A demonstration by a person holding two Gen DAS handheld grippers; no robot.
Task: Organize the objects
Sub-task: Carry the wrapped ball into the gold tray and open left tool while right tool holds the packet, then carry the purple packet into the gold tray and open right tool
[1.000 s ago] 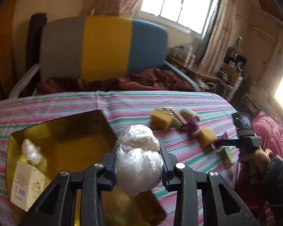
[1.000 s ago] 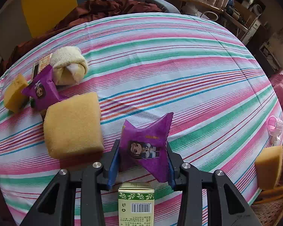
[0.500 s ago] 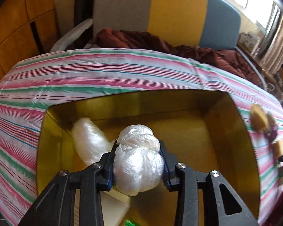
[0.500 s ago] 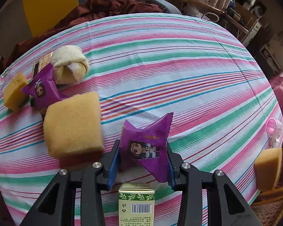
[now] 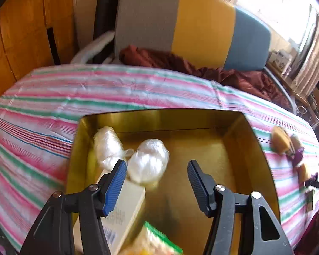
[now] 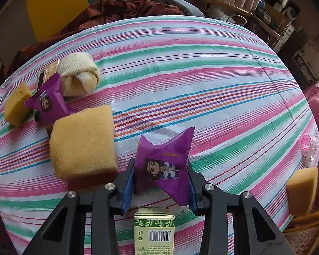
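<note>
My left gripper (image 5: 156,167) hung over the gold tray (image 5: 240,148), its jaws just parted and nothing between them; the plastic-wrapped white bundle (image 5: 147,162) lay in the tray beside a second white bundle (image 5: 107,146) near its far left corner, partly on a cream box (image 5: 125,210). My right gripper (image 6: 160,175) clamped a purple snack packet (image 6: 163,165) above the striped bench (image 6: 202,74). Just left sat a yellow sponge (image 6: 83,144); farther left, another purple packet (image 6: 49,103).

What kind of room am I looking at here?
Most likely a lived-in room at home: a table under a striped tablecloth, an armchair with a dark red cloth thrown over it, and a curtained window.
</note>
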